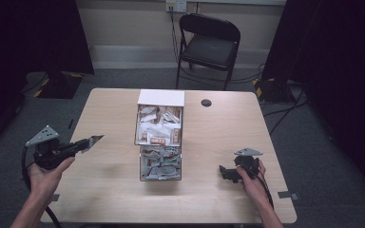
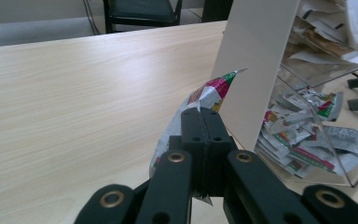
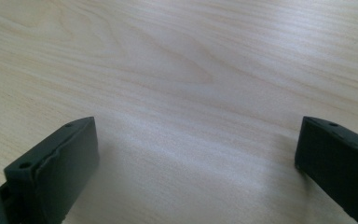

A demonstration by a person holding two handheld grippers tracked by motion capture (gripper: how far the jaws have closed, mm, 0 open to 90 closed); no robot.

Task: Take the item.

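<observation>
We hold a small foil packet (image 2: 208, 95) in our left gripper (image 1: 91, 140); its jaws are pressed together on the packet's lower part, and the pointed, red and green corner stands free above them. In the high view this gripper hangs over the left side of the table (image 1: 109, 190), a little apart from the clear two-level box (image 1: 160, 142) in the middle. The box has a white back panel (image 2: 256, 56); its upper level holds pale paper sachets (image 1: 159, 124) and its lower level holds foil packets (image 2: 307, 149) like ours.

Our right gripper (image 1: 229, 172) rests low at the right side of the table with its jaws wide apart and nothing between them, only bare wood.

We judge that the packet probably belongs to the lower level of the box. Several things could go wrong from here. The grip is on a thin, slippery edge, so the packet could slide out if we swing the hand quickly. The free corner is soft and could catch on the clear wall and fold, so the packet stays outside. If we come too high, it could fall among the paper sachets, in the wrong level. The box looks light, and nothing holds it, so a push from the jaws could shift or tip it.
</observation>
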